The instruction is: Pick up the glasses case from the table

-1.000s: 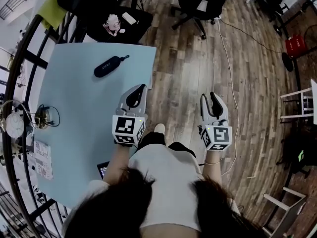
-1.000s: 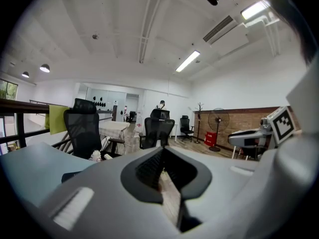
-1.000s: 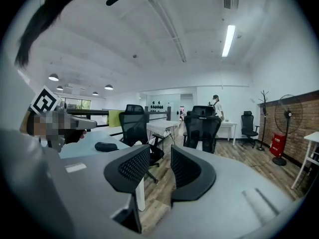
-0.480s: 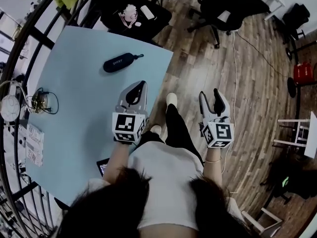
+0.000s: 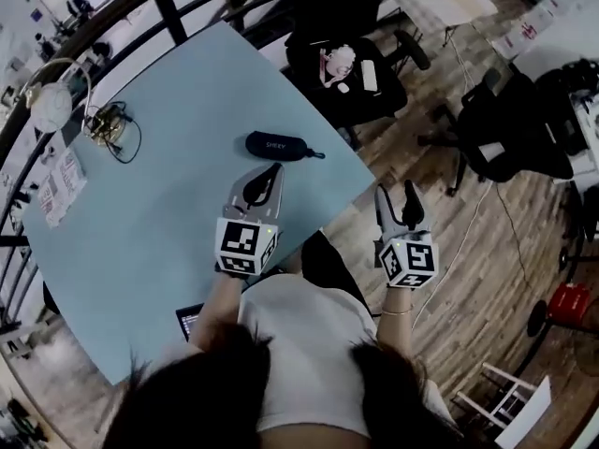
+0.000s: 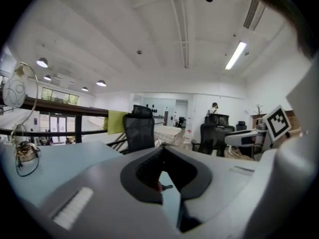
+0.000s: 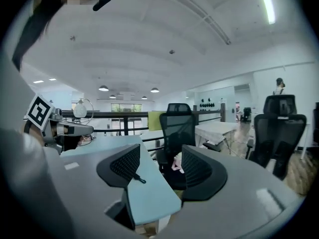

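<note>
**Both grippers short of the case; left closed, right open**

Nearest: a person in a white top holds one gripper in each hand, both pointing away from the body. On the table's near edge, close to the body, lies a flat dark device, partly hidden.

Left gripper: over the light blue table, with its marker cube facing up. The jaw tips meet. In the left gripper view only a slit of table shows behind them. Nothing is held.

Right gripper: off the table, over the wooden floor, just beside the table's corner. The jaws are apart and have just been opening. Nothing is between the pads. Through the gap, the right gripper view shows only the table corner and a chair.

Glasses case: dark and oblong, lying flat on the table near its right edge. It sits just beyond the left gripper's tips and is not touched. A short strap trails from its right end.

Further out on the table:
- a tangle of dark cable
- a white round object at the far-left edge
- paper cards along the left edge

Beyond the table: a black office chair stands close to the far right side. A pink item and a white item lie on its seat.
</note>
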Motion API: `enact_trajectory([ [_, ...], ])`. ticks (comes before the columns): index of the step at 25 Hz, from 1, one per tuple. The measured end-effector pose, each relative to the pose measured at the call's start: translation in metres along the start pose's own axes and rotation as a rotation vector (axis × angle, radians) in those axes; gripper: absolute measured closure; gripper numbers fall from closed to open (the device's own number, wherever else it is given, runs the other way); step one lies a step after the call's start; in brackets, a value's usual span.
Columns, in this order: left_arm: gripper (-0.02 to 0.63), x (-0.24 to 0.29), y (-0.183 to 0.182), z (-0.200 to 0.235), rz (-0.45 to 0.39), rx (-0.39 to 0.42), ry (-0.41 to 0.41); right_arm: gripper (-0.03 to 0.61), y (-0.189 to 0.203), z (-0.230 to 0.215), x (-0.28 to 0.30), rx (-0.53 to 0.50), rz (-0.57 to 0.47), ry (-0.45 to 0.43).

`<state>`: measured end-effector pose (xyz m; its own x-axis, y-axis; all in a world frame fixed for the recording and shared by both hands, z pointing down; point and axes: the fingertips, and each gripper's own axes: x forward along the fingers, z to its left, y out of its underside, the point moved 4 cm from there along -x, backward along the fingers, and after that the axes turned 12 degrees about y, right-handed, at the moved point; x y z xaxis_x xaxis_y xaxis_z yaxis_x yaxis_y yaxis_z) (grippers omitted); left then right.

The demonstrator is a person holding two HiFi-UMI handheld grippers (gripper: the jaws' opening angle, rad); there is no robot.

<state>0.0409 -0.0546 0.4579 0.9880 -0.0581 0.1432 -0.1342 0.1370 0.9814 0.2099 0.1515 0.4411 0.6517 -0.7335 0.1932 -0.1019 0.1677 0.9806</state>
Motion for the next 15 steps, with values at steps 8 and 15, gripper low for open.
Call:
enact_trajectory([
  [8, 0.557, 0.006, -0.02, 0.039, -0.025, -0.032, -0.319, 0.321, -0.032, 0.022, 0.113, -0.038, -0.009, -0.338],
  [15, 0.557, -0.005, -0.024, 0.054, -0.038, -0.047, -0.533, 0.285, -0.044, 0.056, 0.169, -0.076, -0.002, -0.577],
])
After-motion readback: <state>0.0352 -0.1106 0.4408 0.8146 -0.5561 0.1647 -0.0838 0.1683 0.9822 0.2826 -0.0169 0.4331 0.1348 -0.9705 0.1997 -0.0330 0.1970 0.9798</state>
